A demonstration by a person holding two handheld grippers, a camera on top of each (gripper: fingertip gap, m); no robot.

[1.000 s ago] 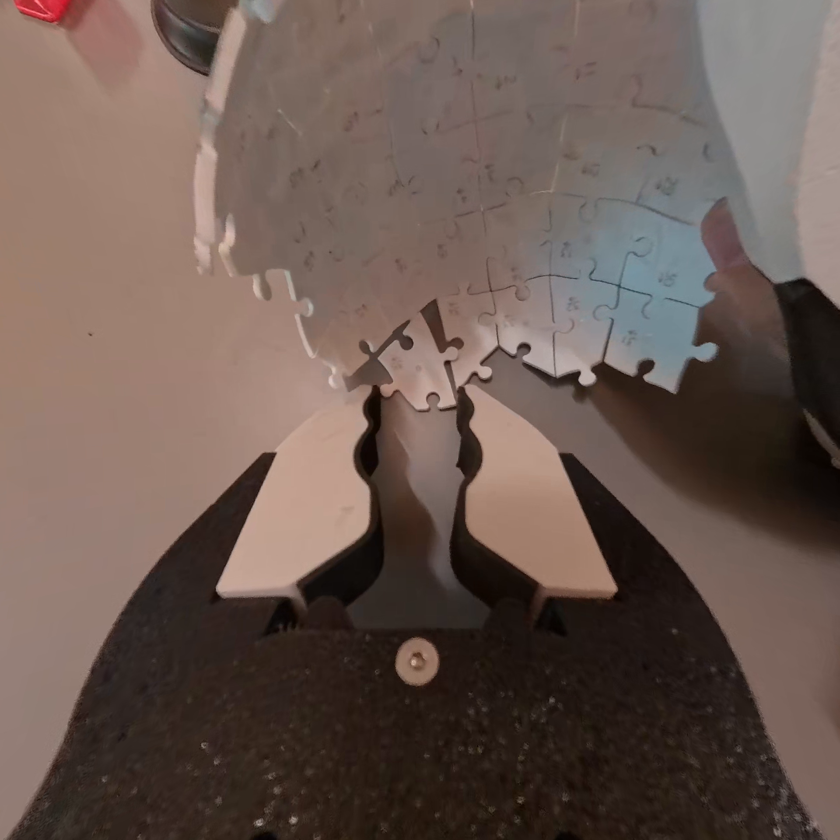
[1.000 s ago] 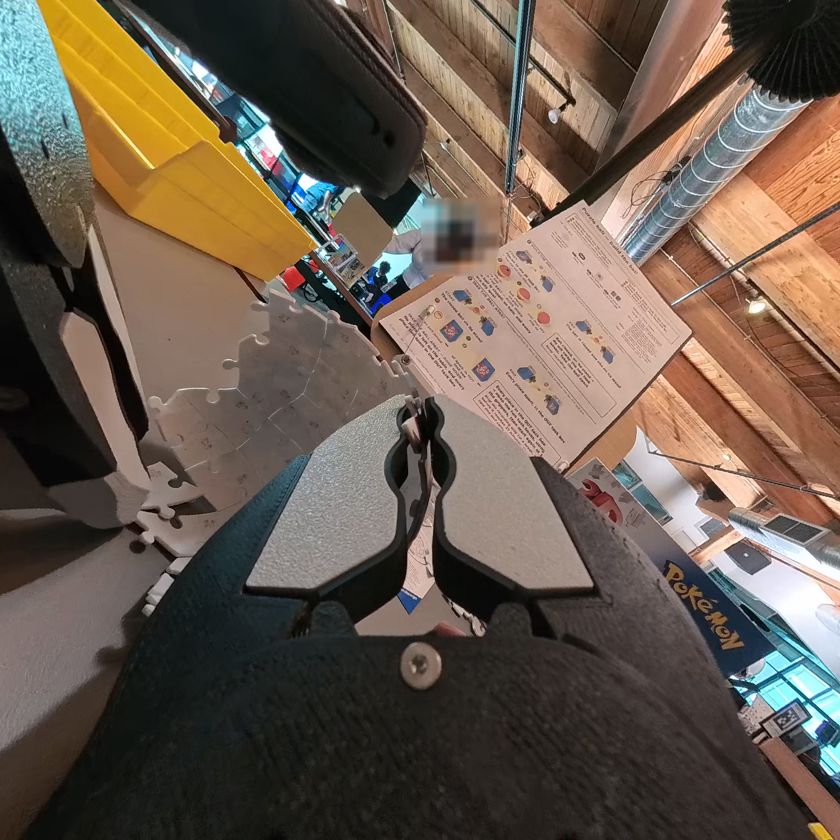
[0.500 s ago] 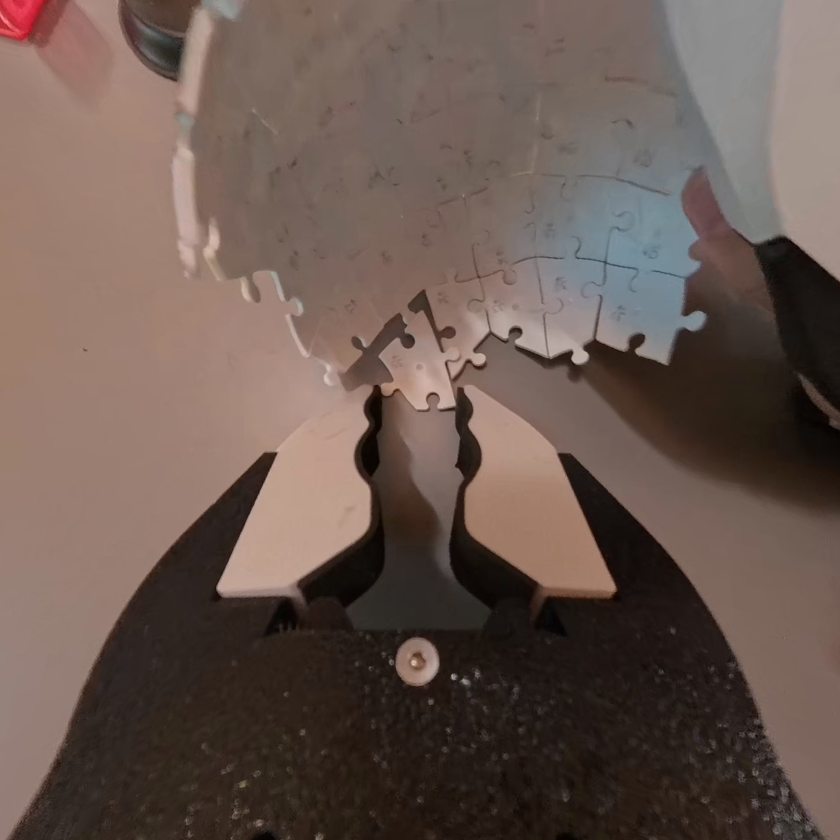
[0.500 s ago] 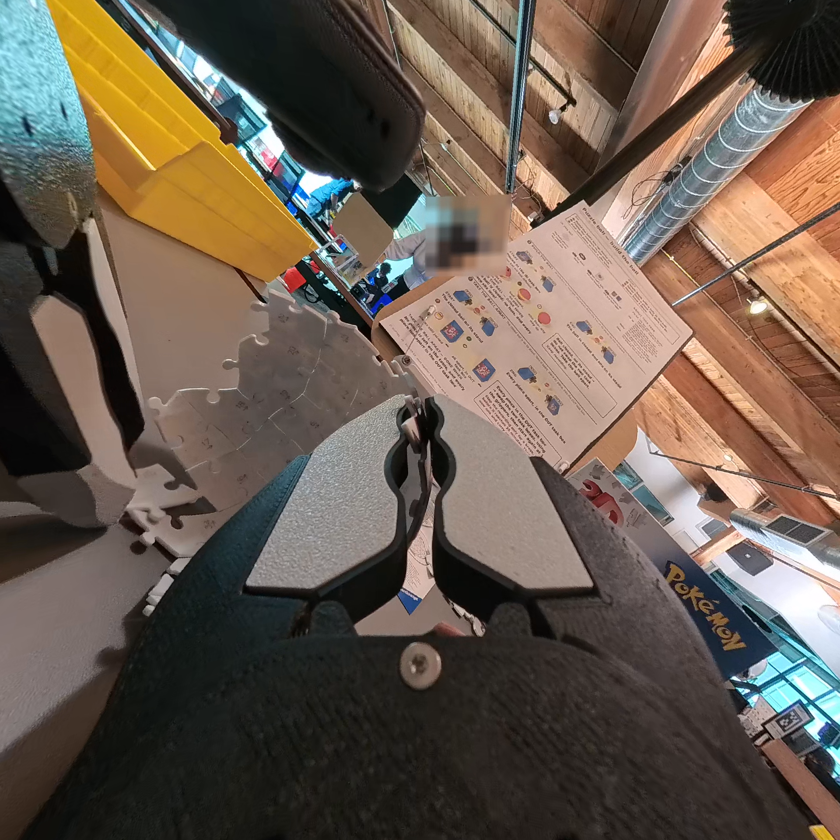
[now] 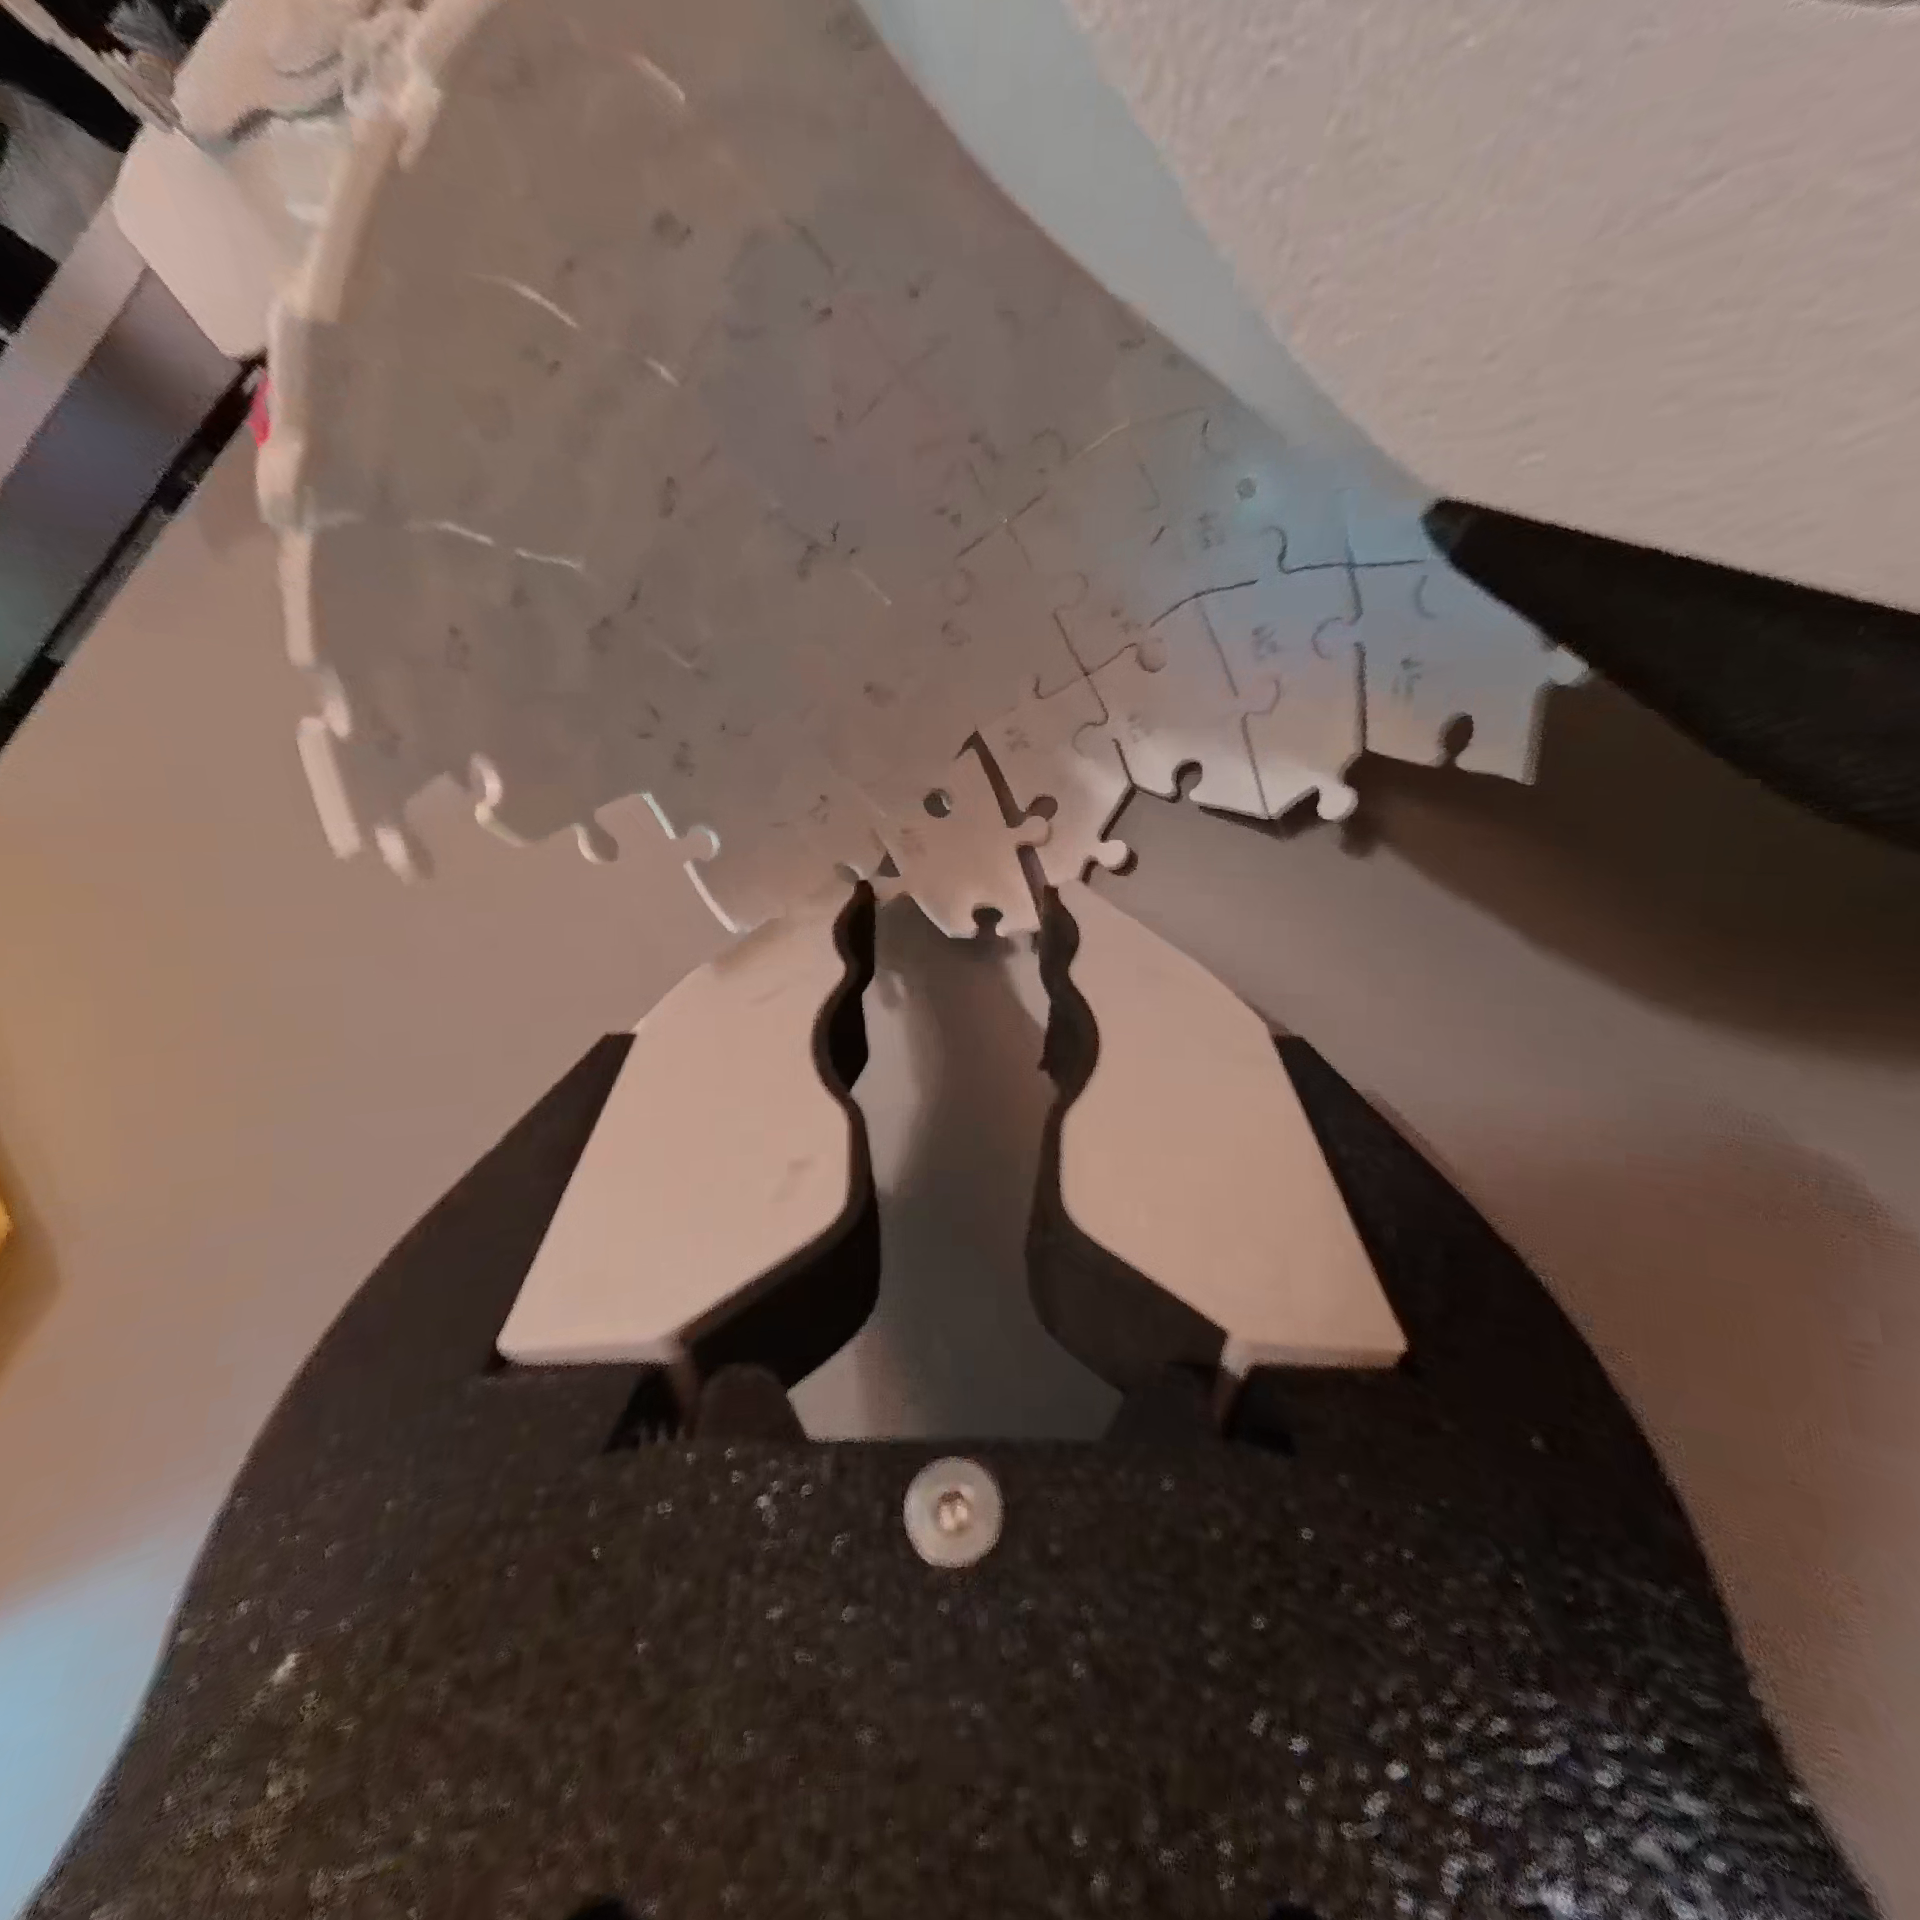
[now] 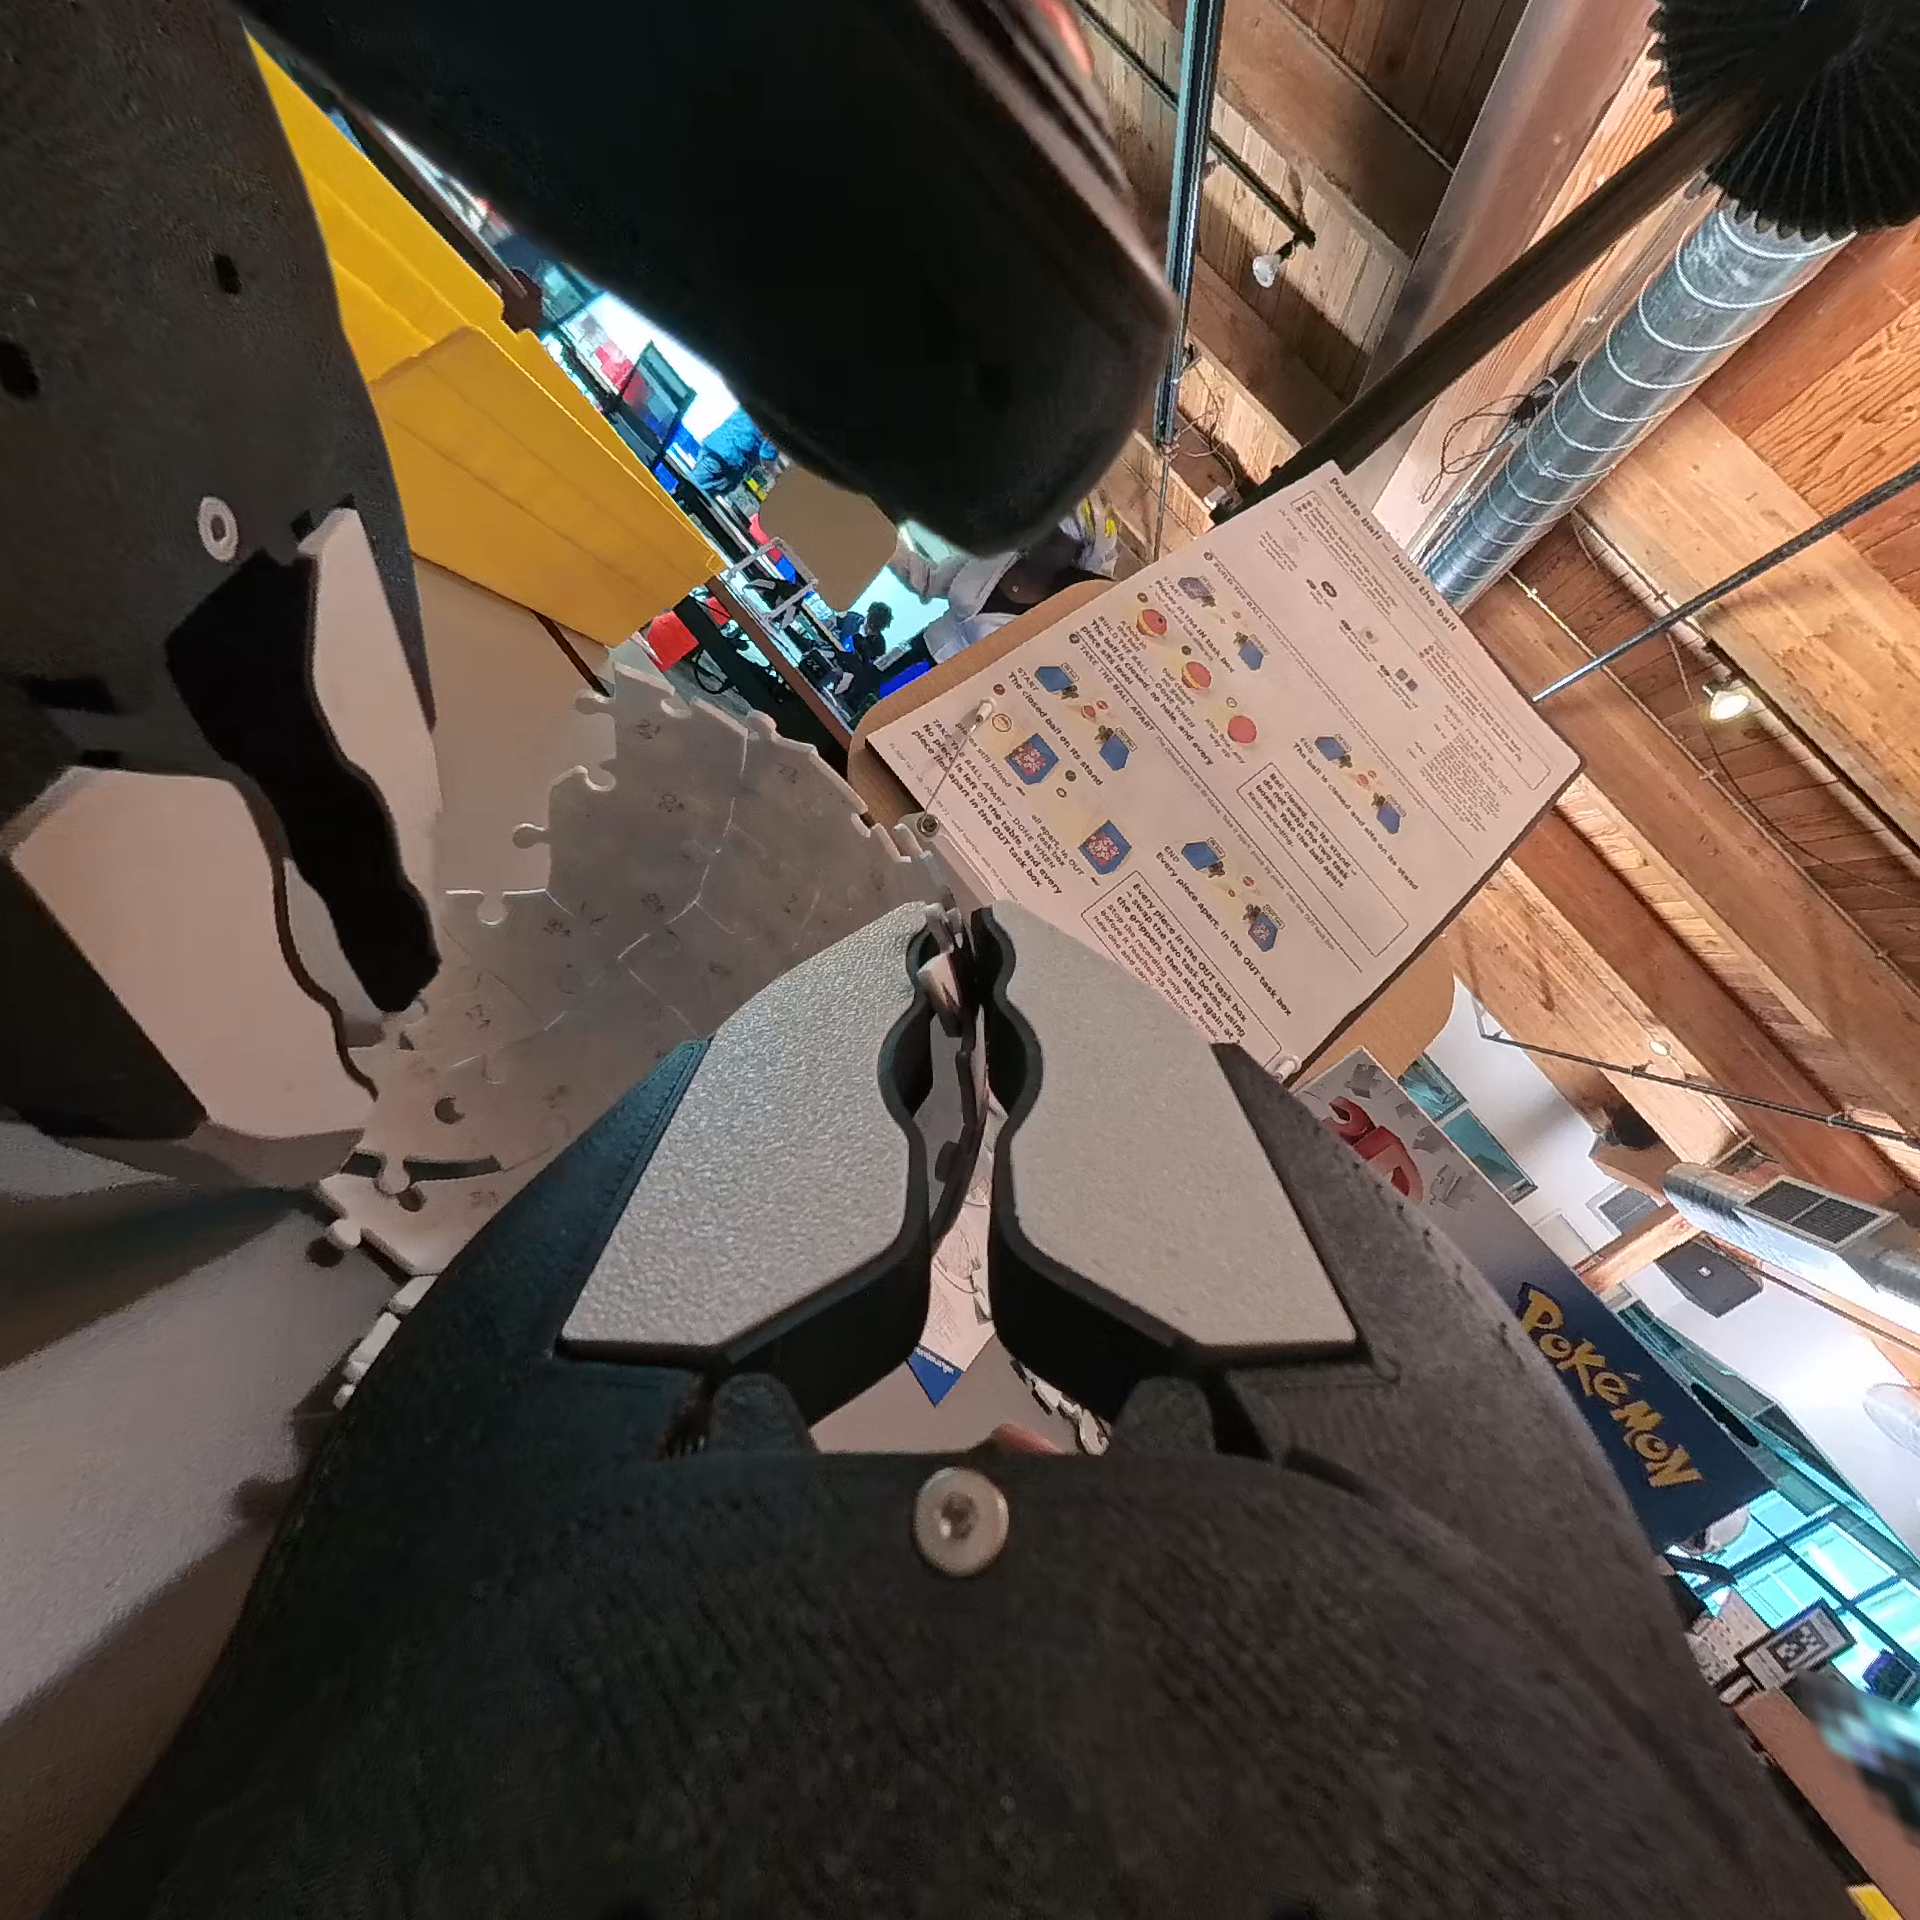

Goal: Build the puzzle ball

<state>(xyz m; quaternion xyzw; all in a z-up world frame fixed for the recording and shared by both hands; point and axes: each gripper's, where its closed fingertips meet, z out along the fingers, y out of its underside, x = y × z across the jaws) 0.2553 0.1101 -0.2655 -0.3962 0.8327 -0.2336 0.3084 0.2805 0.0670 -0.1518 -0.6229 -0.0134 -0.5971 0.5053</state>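
Left gripper point(image 5: 951, 914) jaws parted, a loose puzzle piece point(image 5: 961, 868) at its tips by the curved puzzle shell point(image 5: 675, 499). Right gripper point(image 6: 964, 940) clamped on the shell's edge; yellow bin point(image 6: 499, 416) behind shell, instruction sheet point(image 6: 1247, 769) beside it.

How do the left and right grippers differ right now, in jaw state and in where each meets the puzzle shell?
The left gripper has its jaws apart around one loose-looking piece on the puzzle shell's toothed lower edge; the right gripper has its jaws nearly together, pinching the shell's thin rim edge-on. The left gripper faces the shell's inner side; the right gripper points toward the ceiling. Both have grey pads on black bodies.
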